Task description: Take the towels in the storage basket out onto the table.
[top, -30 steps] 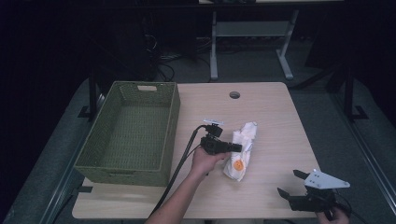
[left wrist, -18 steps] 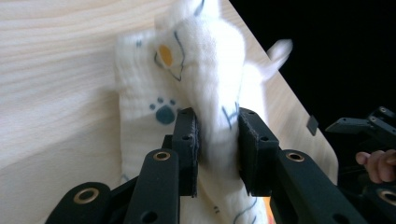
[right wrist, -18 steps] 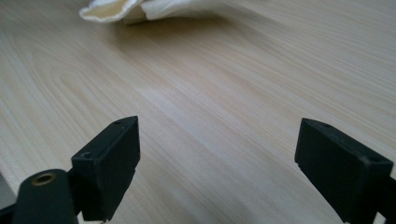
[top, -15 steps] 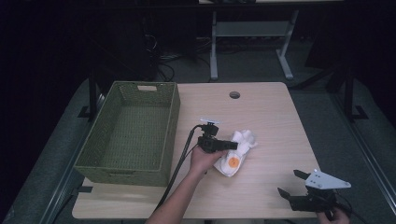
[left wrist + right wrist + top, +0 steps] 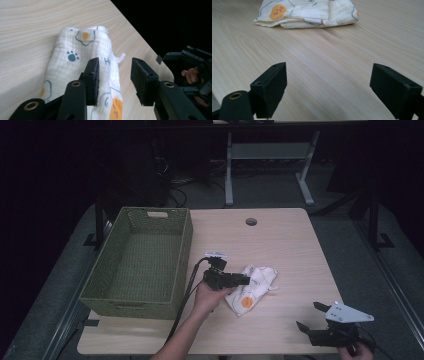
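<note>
We see the left gripper (image 5: 240, 280) over the folded printed cloth (image 5: 252, 287), which lies on the table (image 5: 290, 245) just right of the green basket (image 5: 145, 265). Its jaws have just been opening and clamp nothing. The right gripper (image 5: 310, 317) stands wide apart near the table's front edge.

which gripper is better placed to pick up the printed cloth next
Left. The left gripper sits right over the folded cloth, its jaws just opened with nothing pinched. The right gripper waits open near the table's front edge, apart from the cloth.
</note>
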A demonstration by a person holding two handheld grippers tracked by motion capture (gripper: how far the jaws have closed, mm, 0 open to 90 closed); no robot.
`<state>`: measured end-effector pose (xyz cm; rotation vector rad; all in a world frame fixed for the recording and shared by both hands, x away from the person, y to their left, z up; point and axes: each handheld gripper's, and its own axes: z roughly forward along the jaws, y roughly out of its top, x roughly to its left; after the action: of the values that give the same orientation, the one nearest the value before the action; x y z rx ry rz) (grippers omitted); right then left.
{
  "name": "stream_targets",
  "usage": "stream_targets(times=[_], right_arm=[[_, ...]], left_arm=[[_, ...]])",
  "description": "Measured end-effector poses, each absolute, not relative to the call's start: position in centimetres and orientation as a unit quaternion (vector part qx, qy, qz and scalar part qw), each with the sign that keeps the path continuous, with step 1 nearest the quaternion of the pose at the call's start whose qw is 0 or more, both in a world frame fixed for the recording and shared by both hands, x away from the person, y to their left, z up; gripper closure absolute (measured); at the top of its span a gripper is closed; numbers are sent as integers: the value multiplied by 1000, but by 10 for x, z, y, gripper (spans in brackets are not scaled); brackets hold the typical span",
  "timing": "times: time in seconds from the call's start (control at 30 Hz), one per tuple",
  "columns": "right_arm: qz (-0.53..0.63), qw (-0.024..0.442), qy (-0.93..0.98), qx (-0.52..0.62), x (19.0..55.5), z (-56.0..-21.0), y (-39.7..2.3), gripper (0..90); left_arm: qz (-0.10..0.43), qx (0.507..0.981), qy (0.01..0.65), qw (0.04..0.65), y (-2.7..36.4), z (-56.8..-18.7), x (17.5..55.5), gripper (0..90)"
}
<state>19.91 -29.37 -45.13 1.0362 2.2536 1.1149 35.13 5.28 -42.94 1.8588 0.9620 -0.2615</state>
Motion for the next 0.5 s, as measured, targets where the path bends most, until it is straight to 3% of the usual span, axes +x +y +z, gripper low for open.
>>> stream_targets(times=[0.5], right_arm=[[398, 211, 813, 369, 199, -452, -293, 139]], left_arm=[[-110, 774, 349, 516, 81, -425, 309, 434]])
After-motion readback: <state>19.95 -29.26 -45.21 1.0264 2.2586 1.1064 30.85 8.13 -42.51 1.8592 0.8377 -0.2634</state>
